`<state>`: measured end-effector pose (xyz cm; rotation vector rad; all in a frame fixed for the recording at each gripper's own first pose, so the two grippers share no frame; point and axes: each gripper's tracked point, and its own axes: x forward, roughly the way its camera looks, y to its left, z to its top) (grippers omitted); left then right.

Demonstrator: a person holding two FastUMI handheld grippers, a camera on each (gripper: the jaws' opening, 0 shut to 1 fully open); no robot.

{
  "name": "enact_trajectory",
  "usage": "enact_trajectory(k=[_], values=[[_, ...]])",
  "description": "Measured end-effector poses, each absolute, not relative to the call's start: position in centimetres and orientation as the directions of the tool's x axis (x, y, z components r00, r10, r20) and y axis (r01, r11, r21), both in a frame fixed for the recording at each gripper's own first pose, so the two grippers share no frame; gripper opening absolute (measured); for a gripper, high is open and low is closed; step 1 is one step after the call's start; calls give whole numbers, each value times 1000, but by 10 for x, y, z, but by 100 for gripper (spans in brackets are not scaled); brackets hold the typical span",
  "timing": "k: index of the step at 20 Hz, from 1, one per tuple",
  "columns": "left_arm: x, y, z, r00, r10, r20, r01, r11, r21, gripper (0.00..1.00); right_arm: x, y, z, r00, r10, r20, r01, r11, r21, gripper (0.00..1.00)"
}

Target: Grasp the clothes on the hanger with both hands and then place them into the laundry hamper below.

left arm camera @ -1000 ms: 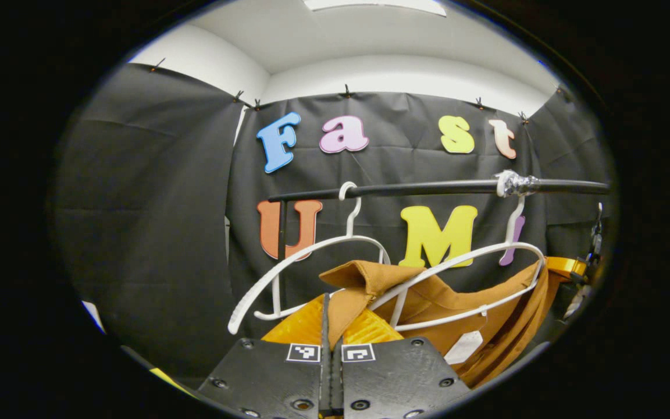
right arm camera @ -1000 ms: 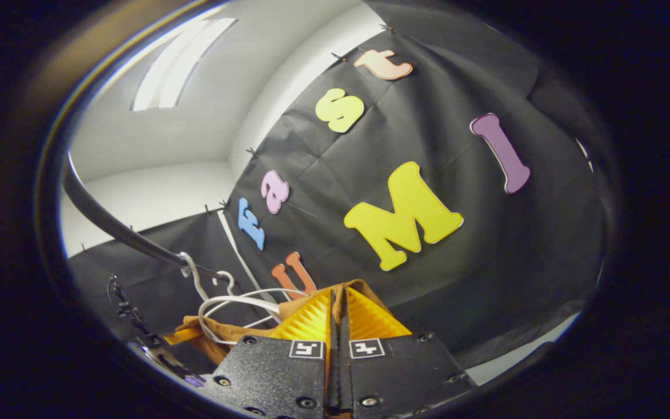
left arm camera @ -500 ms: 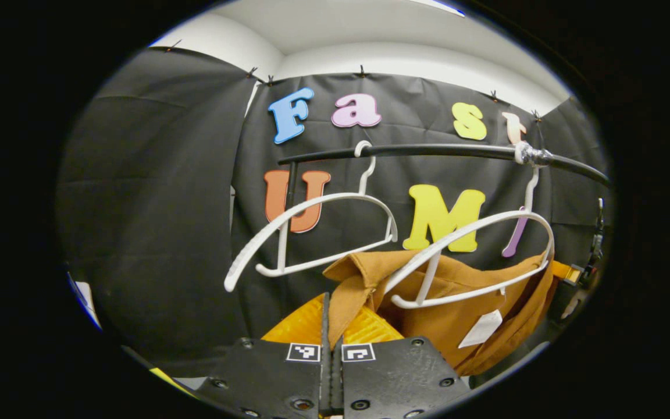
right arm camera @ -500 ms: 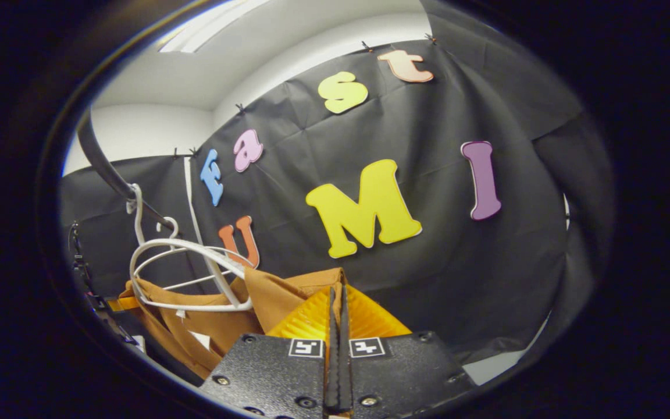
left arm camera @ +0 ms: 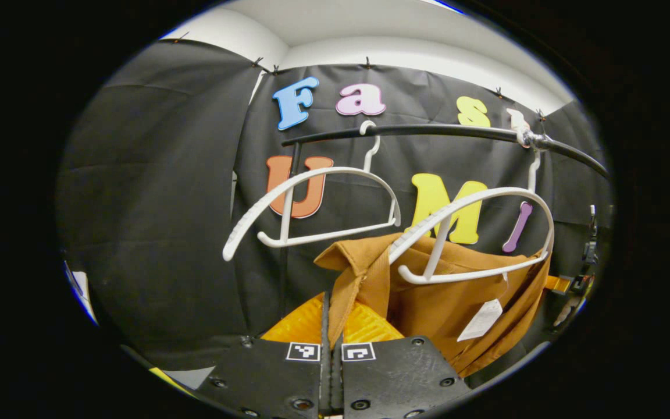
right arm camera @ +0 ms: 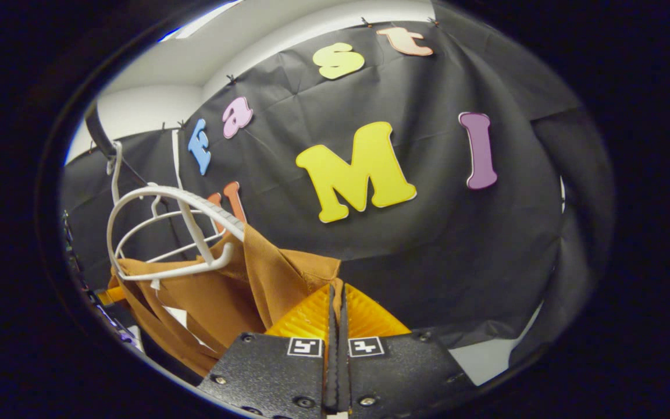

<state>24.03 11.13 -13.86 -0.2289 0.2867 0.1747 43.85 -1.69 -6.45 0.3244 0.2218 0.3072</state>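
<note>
My left gripper was clamped narrow on a fold of the brown garment, both fingers pinching the cloth where a strip of it ran down between them. From that pinch the garment rose up and to the right of my left gripper, its collar edge just above my fingers and a pale tag showing on the inner side. Above it, the near white hanger sat with its lower bar against the top of the cloth; whether the garment was free of it I could not tell. A second white hanger hung bare, up and to the left of my left gripper. Both hooked over the black rail higher up. My right gripper was likewise pressed closed on another edge of the same garment, the cloth caught between its fingers. From there the brown fabric spread down and to the left of my right gripper, below the two hangers, with the rail at the far upper left.
</note>
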Motion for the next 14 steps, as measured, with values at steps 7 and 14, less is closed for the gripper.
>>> enact_trajectory(k=[7, 14], values=[[243, 112, -149, 935, 113, -337, -193, 957, -214, 0, 446, -14, -86, 913, 335, -233, -239, 903, 357, 4], [206, 74, -230, 877, 44, -478, -174, 957, -231, 6, 414, 11, -123, 871, 428, -243, -281, 838, 468, 3]])
